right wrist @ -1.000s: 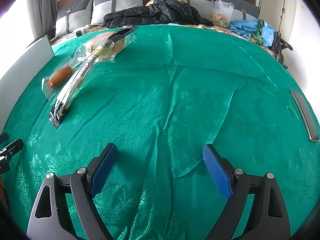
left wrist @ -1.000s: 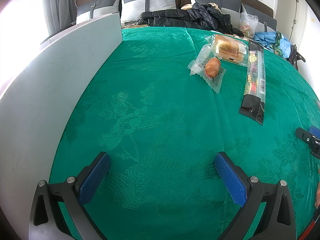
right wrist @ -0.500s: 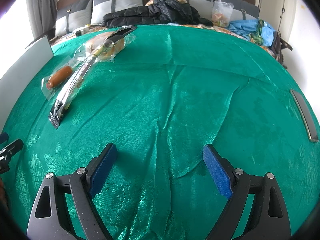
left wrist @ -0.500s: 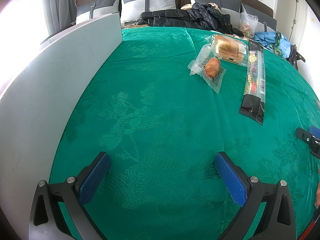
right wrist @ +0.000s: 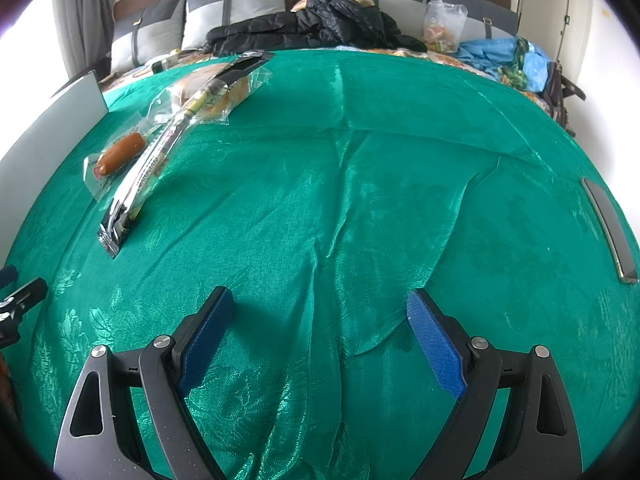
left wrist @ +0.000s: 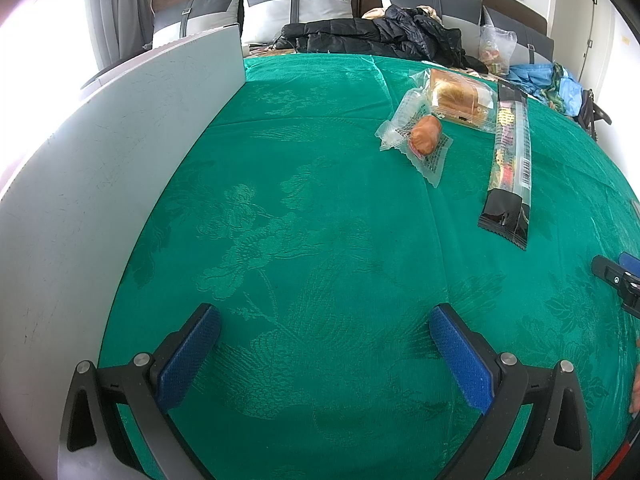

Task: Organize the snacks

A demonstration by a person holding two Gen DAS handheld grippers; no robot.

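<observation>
Left claw [left wrist: 324,344] and right claw [right wrist: 320,326] are held released, empty, above the green cloth [right wrist: 380,184]. Ahead, a wrapped sausage [left wrist: 425,140], a bread pack [left wrist: 458,100] and a long black-ended snack pack [left wrist: 510,164] are seen grouped closely on the cloth, right of a white board [left wrist: 100,184].

everything's sitting on a green floral cloth [left wrist: 304,208] spread over the bed, a bit wrinkled in front of my right side. on it: a sausage in clear wrap [left wrist: 425,139], a bagged bread loaf [left wrist: 456,98] just behind it, and a long black-ended snack pack [left wrist: 510,160] beside them. a white board [left wrist: 100,184] stands along the left edge.
</observation>
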